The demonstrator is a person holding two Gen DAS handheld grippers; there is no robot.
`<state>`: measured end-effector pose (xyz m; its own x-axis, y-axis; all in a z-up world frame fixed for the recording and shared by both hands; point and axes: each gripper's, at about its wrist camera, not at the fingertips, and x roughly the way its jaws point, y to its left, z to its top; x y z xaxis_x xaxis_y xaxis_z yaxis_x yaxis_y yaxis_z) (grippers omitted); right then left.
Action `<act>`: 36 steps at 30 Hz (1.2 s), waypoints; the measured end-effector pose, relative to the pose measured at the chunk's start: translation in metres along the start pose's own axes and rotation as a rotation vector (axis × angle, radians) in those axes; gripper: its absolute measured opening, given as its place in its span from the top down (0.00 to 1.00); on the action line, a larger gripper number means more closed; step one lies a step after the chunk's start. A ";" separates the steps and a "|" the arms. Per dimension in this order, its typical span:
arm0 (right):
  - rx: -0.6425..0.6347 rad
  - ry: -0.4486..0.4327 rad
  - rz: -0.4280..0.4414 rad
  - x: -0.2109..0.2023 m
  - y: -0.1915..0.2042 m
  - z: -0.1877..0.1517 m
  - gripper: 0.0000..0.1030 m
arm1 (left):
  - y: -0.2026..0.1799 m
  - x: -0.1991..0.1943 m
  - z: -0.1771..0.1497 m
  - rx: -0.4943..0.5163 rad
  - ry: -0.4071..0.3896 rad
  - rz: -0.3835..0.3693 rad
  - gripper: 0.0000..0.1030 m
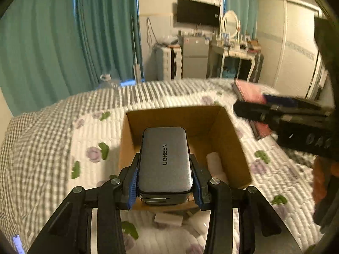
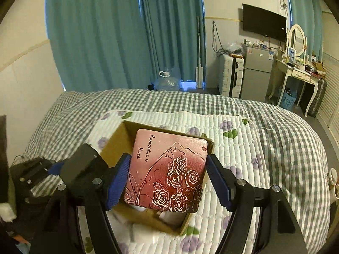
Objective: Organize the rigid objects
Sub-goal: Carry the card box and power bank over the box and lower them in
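Observation:
My left gripper (image 1: 164, 182) is shut on a grey UGREEN case (image 1: 165, 160) and holds it above the open cardboard box (image 1: 231, 144) on the bed. A pale cylinder (image 1: 215, 165) lies inside the box. My right gripper (image 2: 167, 180) is shut on a pink tin (image 2: 169, 173) printed with roses and "Romantic Rose", held over the same cardboard box (image 2: 118, 139). In the left wrist view the right gripper (image 1: 281, 116) shows at the right with the pink tin (image 1: 250, 91), blurred. The left gripper (image 2: 63, 169) shows at the left in the right wrist view.
The box sits on a white flowered quilt (image 1: 89, 139) over a grey checked bedspread (image 2: 286, 127). A small pale block (image 1: 168, 220) lies on the quilt before the box. Teal curtains, a fridge (image 2: 256, 74), a suitcase and a dressing table (image 2: 296, 74) stand beyond the bed.

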<state>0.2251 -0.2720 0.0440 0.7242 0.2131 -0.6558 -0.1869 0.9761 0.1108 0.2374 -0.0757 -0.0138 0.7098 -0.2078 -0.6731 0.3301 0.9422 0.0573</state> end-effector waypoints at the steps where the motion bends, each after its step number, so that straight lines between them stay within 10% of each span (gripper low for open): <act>1: -0.004 0.007 -0.003 0.006 -0.002 0.001 0.30 | -0.003 0.013 0.000 0.012 0.020 0.008 0.59; 16: -0.033 0.090 0.008 0.082 -0.016 -0.011 0.30 | -0.009 0.103 -0.033 -0.023 0.214 0.027 0.57; 36: -0.029 0.188 -0.071 0.125 0.009 -0.008 0.30 | 0.056 0.019 -0.001 -0.096 0.020 0.079 0.49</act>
<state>0.3090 -0.2364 -0.0431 0.5998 0.1299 -0.7896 -0.1607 0.9862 0.0402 0.2687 -0.0264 -0.0235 0.7183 -0.1277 -0.6839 0.2117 0.9765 0.0400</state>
